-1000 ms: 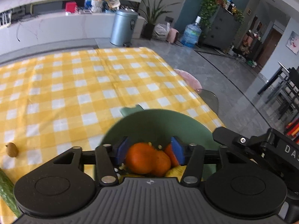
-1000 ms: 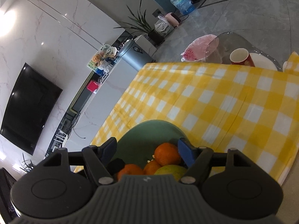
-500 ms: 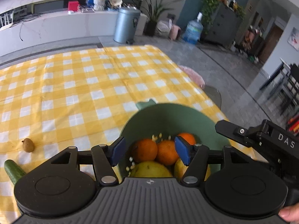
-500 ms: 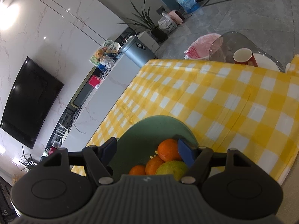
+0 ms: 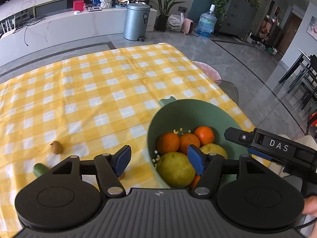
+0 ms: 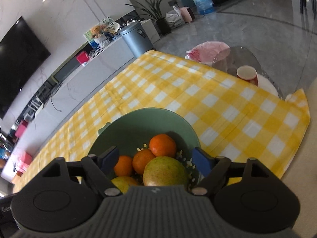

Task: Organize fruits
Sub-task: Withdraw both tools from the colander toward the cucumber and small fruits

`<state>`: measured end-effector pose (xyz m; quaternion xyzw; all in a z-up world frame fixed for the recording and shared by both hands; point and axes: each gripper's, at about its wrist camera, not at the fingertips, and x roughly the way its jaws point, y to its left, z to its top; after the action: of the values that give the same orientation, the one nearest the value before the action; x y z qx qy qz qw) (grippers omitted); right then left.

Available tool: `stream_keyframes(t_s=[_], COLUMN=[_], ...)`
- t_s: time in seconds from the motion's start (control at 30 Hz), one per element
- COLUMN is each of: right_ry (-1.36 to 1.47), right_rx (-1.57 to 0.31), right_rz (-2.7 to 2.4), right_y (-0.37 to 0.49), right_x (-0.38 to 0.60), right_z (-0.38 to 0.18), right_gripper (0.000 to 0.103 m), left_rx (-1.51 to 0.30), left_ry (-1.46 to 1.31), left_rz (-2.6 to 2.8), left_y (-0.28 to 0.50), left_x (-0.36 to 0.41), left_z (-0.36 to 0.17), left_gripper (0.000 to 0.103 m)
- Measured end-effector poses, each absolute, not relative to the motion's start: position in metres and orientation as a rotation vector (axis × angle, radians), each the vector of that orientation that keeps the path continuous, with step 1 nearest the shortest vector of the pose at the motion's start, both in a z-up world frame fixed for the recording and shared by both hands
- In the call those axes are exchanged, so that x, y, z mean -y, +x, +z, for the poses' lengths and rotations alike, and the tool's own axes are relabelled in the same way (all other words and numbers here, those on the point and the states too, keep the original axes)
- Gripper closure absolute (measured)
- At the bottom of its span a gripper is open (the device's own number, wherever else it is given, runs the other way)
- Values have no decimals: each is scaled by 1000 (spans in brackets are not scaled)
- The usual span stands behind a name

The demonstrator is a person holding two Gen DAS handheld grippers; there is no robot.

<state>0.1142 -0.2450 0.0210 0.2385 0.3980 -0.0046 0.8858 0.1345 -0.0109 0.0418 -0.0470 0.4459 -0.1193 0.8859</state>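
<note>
A green colander bowl point(image 5: 190, 111) stands on the yellow checked cloth near the table's right edge and holds three oranges point(image 5: 168, 142) and two yellow-green pears point(image 5: 175, 169). It also shows in the right wrist view point(image 6: 138, 119). My left gripper point(image 5: 159, 161) is open and empty, straddling the bowl's left rim from above. My right gripper point(image 6: 153, 159) is open and empty over the bowl's near side, and its body point(image 5: 277, 148) shows in the left wrist view. A brown kiwi point(image 5: 56, 147) and a cucumber end point(image 5: 40, 169) lie on the cloth to the left.
A glass side table with a red cup point(image 6: 246, 73) and a pink bag point(image 6: 208, 52) stands beyond the cloth's right edge. A grey bin point(image 5: 136, 21) and a white counter are far behind. A small brown thing point(image 5: 121, 176) lies under my left finger.
My left gripper has pulled back, up and to the left, from above the oranges to the bowl's left rim. The right gripper has tilted and stays open over the bowl.
</note>
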Motion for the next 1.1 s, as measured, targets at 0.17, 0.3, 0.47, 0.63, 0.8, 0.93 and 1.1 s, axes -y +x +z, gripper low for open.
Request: stream_keyframes(t_s=[0.17,0.3,0.47,0.63,0.8,0.93,1.1], right_ry=[375,247,162,170,211,192,178], right_rx=[-848,-870,-900,-923,-926,-959,-989], right_rz=[29,35,73,187,352,448,501], right_y=[113,113,110,101,92,83,74], right_x=[223,202,184,166,146,124,96], right_z=[30,35,40,51,58,52,44], right_gripper=[20,14,11,11,11,11,13], left_rx=[-920,-911,-910,-905,-882,-908,-907], left_ry=[-82,-77,-105,-157,-243,-310,-382], left_rz=[-226,-190,-145,-97,-35,20,44], left_y=[117,101,80,60,35,23,12], left_x=[-3,-18,-40,-63,-89,-114,-141], left_z=[52,59,64,66,58,39,26], left_gripper=[26,26,25,25,24,24,24])
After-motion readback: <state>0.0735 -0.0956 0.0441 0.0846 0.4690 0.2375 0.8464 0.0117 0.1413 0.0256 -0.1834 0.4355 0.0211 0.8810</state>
